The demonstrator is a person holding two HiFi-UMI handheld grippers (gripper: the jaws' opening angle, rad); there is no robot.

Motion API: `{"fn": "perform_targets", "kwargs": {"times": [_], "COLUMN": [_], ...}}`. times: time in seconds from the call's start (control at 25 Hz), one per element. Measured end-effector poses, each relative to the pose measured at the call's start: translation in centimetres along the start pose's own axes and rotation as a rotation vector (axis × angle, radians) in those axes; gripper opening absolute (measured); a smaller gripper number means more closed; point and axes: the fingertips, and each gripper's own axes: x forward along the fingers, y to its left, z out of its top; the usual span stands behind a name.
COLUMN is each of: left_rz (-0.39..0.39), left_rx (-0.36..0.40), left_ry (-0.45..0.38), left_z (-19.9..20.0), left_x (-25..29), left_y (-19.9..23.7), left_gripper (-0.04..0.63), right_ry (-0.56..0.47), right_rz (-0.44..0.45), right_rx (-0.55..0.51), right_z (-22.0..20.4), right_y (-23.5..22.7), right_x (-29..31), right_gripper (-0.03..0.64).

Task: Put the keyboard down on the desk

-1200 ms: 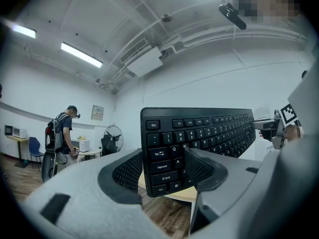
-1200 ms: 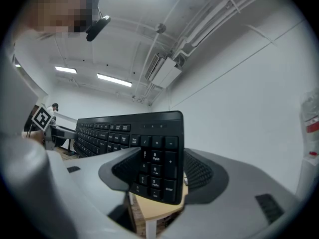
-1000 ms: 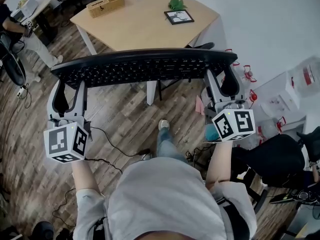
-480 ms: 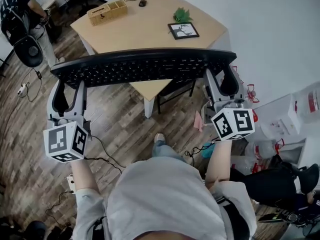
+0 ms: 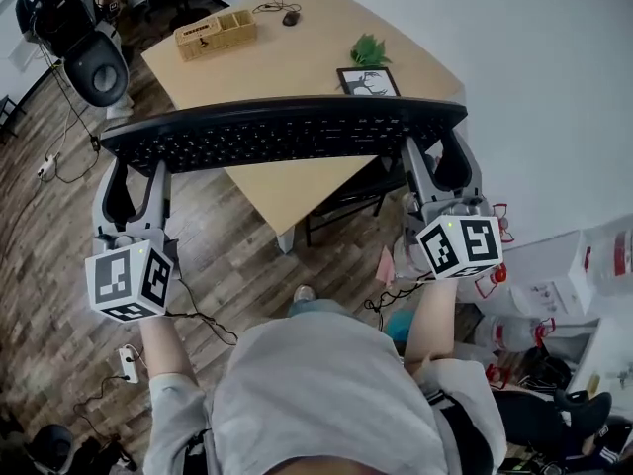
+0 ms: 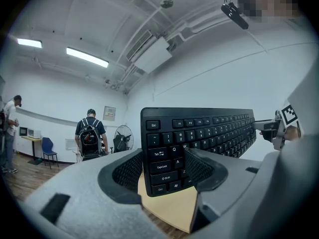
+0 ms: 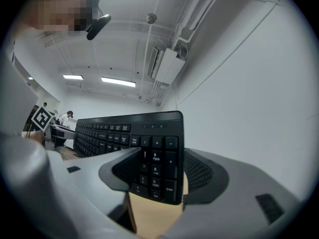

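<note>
Clamped at its ends by the left gripper (image 5: 138, 172) and right gripper (image 5: 435, 156), the black keyboard (image 5: 287, 132) now overhangs more tabletop (image 5: 287, 62)

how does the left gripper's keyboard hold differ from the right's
The left gripper clamps the keyboard at its Esc-and-Shift end; the right gripper clamps the number-pad end. In the head view, the left gripper's marker cube shows lower than the right gripper's. Both are shut on it, above the desk.
</note>
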Motion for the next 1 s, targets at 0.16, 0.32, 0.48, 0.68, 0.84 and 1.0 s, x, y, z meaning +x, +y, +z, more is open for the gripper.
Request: {"fn": "perform_targets", "kwargs": {"times": [0.16, 0.32, 0.48, 0.68, 0.84, 1.0], "left_rz": [0.03, 0.052, 0.074, 0.072, 0.059, 0.045], "left_rx": [0.0, -0.002, -0.005, -0.013, -0.024, -0.033], "left_ry": [0.005, 0.025, 0.043, 0.063, 0.08, 0.098], "left_z": [-0.3, -1.0, -1.6, -2.4, -3.4, -4.2], "left_x": [1.5, 2.1, 2.6, 4.9, 8.0, 12.0], "left_y": [-0.6, -0.2, 0.8, 2.2, 3.7, 5.9], "left_gripper": [0.261, 0.261, 0.261, 0.261, 0.261, 0.261], "right_ry": [0.005, 0.016, 0.03, 0.051, 0.072, 0.094], "right_rz": [0.024, 0.044, 0.066, 0.067, 0.054, 0.042], "right_rx": [0.011, 0.025, 0.034, 0.038, 0.037, 0.036], "right_z": [-0.9, -2.0, -2.8, -3.9, -5.0, -6.1], "right_y": [-1.5, -1.6, -1.1, -1.0, -1.0, -0.8], "right_x": [2.0, 3.4, 5.2, 7.7, 10.6, 14.6], "right_gripper": [0.252, 0.252, 0.252, 0.252, 0.252, 0.252]}}
